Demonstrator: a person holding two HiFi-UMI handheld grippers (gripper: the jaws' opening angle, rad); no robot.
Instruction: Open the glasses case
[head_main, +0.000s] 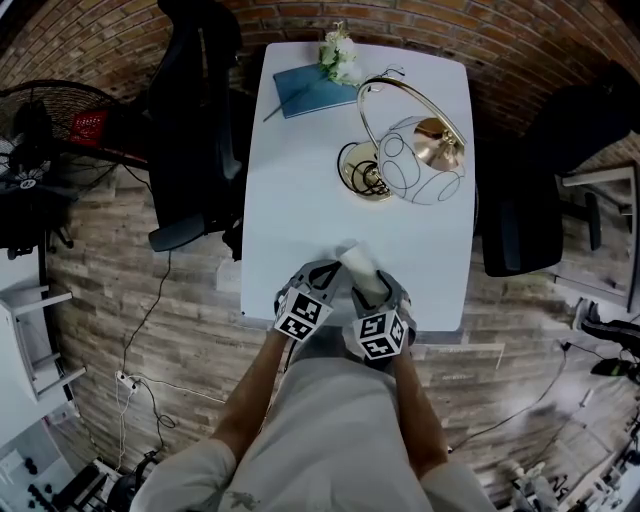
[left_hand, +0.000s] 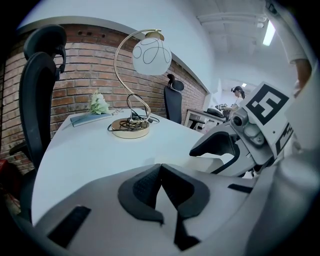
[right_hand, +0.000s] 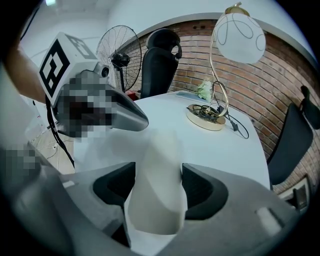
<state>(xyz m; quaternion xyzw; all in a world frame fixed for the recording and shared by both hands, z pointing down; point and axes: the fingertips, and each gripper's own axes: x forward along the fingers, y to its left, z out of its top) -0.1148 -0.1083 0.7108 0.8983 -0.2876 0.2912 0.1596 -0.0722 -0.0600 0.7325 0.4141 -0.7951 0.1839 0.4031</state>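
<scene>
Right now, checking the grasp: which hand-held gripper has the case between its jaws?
The right hand-held gripper: glasses case between its open jaws; the left hand-held gripper is shut.

White table: globe lamp, blue notebook, flowers; black chair, fan at left.

White rectangular table, top mostly bare, long axis running away from person.
- Far left corner: teal notebook, flat, closed, set askew to table edges.
- Just beside notebook, at far edge: small bunch of white flowers.
- Right of centre: lamp on round gold base; gold arched stem, white globe shade with dark line pattern.
- Dark cable coiled on base, trailing toward right edge.
- Near edge, middle: white glasses case; whether it rests on top cannot be told.
</scene>
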